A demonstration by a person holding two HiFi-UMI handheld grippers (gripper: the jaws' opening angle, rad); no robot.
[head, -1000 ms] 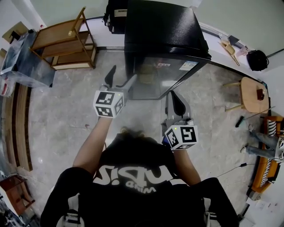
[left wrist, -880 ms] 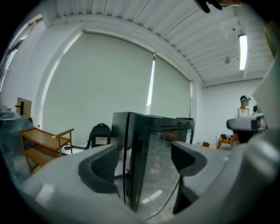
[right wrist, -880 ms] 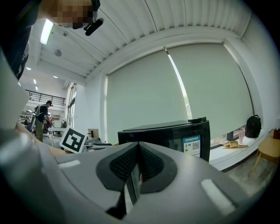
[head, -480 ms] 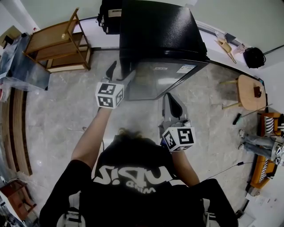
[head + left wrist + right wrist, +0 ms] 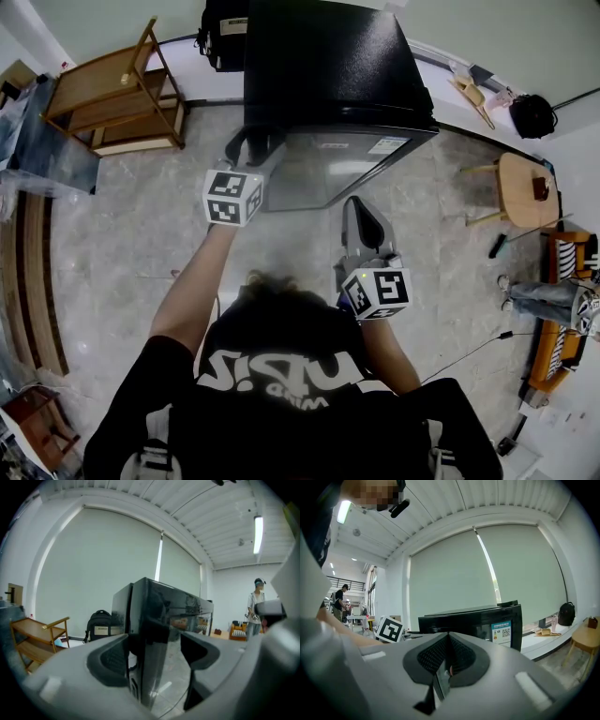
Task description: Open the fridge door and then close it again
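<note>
The black fridge (image 5: 328,66) stands ahead of me with its glossy door (image 5: 342,169) looking closed. My left gripper (image 5: 255,148) has reached the door's left edge. In the left gripper view that edge (image 5: 149,667) stands between the jaws of the left gripper (image 5: 154,645). The jaws are closing, and the right pad (image 5: 199,649) is still off the door front. My right gripper (image 5: 364,214) hangs in front of the door's lower part, apart from it. Seen in the right gripper view, the right gripper (image 5: 449,654) is shut with nothing in it, and the fridge (image 5: 487,620) lies beyond.
A wooden shelf cart (image 5: 112,98) stands left of the fridge and a black backpack (image 5: 220,42) behind it. A round wooden stool (image 5: 520,187) sits at the right. Farther right a person (image 5: 553,300) is seated by an orange sofa (image 5: 553,347).
My left gripper has moved forward from in front of the door to its left edge, so the edge now sits between the jaws. The right gripper has hardly moved.
</note>
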